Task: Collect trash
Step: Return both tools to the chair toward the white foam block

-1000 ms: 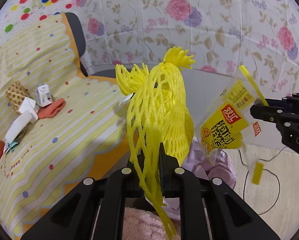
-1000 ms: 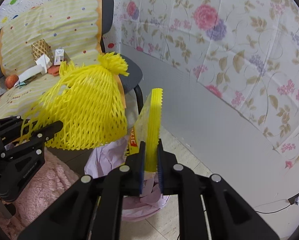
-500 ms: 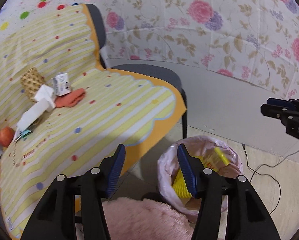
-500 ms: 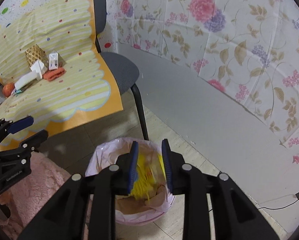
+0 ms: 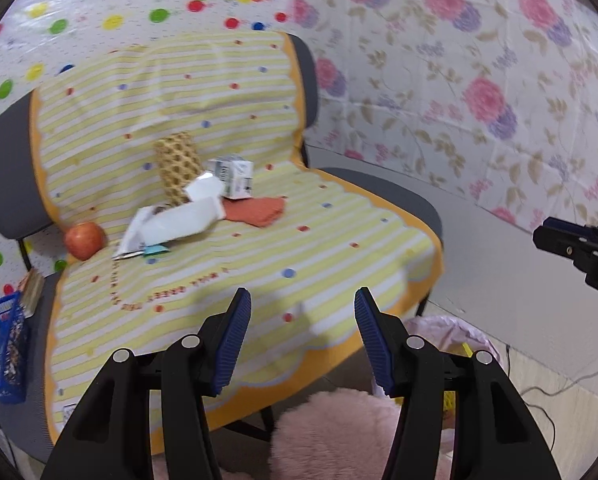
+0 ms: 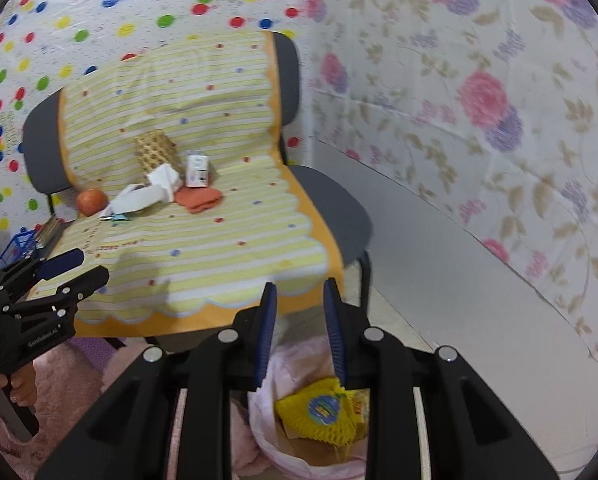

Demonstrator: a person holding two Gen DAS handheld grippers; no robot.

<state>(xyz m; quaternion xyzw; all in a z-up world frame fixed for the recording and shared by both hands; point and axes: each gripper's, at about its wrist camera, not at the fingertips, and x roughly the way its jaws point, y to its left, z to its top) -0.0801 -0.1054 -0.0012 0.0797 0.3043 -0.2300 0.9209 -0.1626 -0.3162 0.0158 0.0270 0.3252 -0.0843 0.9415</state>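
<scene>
**Hand-held grippers empty; trash on chair and in bin**

Left hand-held gripper [image 5: 303, 336]: jaws spread wide apart, nothing between the blue pads [image 5: 233, 340]. It points at the chair seat [image 5: 411, 204], which is draped in a yellow striped cloth [image 5: 227, 264].

Right hand-held gripper [image 6: 301, 330]: jaws apart with a narrower gap, holding nothing. Directly below and just beyond its fingertips sits the pink-lined trash bin [image 6: 299, 364] on the floor, beside the chair's front leg. Inside the bin: yellow foam net [image 6: 319, 412] with a round sticker, lying on top of other wrappers.

Remaining trash lies well ahead of both grippers, clustered at the back of the seat: small carton [image 5: 235, 178] upright, white wrapper [image 5: 175, 224] flat in front of it, tan foam net [image 5: 175, 166] leaning on the backrest, orange cloth [image 5: 257, 210] just right of the wrapper. An apple [image 5: 83, 240] rests at the left edge of the cluster.

Blue basket [image 5: 1, 348] stands left of the chair.
</scene>
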